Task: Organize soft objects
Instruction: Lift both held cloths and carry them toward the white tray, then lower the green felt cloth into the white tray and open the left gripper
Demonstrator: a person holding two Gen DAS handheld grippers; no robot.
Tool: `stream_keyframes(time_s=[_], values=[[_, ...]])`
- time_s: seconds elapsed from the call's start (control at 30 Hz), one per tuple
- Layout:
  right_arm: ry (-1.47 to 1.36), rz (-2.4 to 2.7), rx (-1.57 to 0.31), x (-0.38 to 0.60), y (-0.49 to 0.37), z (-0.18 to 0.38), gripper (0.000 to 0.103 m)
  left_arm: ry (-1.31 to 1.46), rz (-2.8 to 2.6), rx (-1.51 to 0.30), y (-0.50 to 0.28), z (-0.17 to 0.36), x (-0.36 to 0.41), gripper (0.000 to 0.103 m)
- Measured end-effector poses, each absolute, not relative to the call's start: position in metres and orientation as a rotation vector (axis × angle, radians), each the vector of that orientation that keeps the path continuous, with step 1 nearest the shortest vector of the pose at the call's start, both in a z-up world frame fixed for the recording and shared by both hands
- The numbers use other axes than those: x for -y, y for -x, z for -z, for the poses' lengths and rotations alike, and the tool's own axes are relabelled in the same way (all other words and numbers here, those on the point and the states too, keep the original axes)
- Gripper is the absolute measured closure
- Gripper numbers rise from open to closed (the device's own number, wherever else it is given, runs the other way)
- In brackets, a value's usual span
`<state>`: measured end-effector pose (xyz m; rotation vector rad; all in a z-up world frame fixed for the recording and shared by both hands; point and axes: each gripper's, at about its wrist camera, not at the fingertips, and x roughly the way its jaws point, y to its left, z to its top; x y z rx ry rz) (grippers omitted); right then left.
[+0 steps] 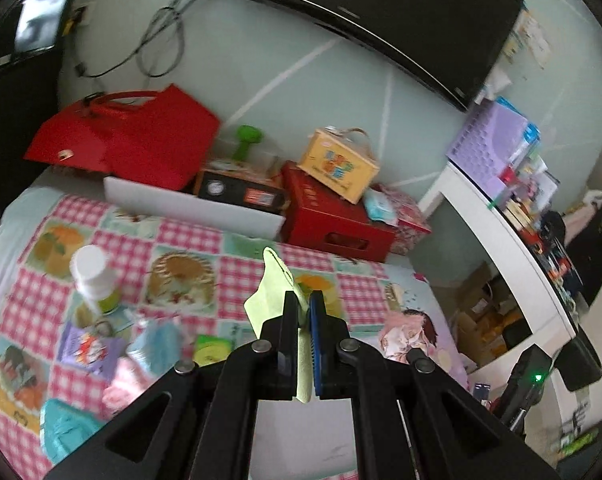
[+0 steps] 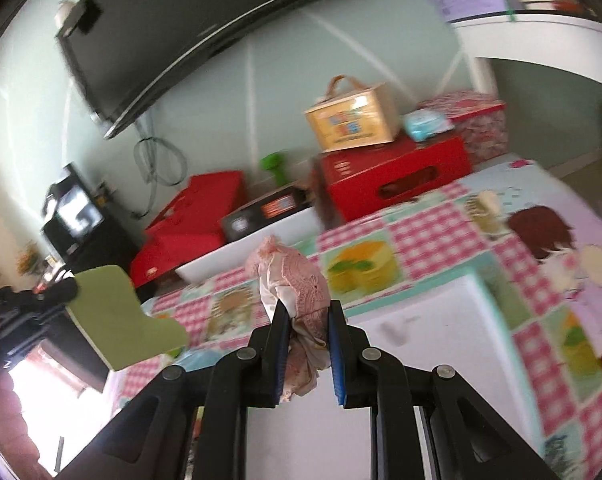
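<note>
My left gripper [image 1: 303, 300] is shut on a flat light-green felt piece [image 1: 275, 280] and holds it above the patterned tablecloth [image 1: 189, 248]. The same green piece shows at the left of the right wrist view [image 2: 117, 316]. My right gripper [image 2: 308, 308] is shut on a pink lace cloth bundle [image 2: 297, 284], held above a white container [image 2: 433, 344] on the table. Several soft items lie at the table's left: a blue one [image 1: 157, 344], a pink one [image 1: 125, 380], a teal one [image 1: 67, 428].
A white bottle [image 1: 93, 276] stands at the left. A long white tray [image 1: 193, 204], a red box [image 1: 333, 220], a yellow box [image 1: 337, 164] and a red bag [image 1: 129, 136] line the back. A white shelf [image 1: 513, 240] stands to the right.
</note>
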<state>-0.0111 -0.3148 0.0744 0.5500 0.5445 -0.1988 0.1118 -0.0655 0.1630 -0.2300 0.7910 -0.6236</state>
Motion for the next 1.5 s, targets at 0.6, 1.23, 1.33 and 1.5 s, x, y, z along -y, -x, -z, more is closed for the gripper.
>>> stream_keyframes(time_s=[0.6,1.23,1.33,1.5], values=[[-0.585,0.453,-0.584,0.387,0.037,-0.049,0.084,0.179,0.774,-0.946,-0.127,-0.099,0.179,0.098],[-0.587,0.460,-0.698,0.390,0.020,-0.015,0.084,0.247,0.642,-1.131,-0.143,-0.003,0.164,0.098],[-0.580,0.455,-0.719,0.387,0.015,-0.010,0.083,0.227,0.595,-1.157,-0.143,0.009,0.157,0.098],[-0.554,0.434,-0.753,0.379,0.005,-0.004,0.083,0.174,0.522,-1.164,-0.140,0.017,0.146,0.098]])
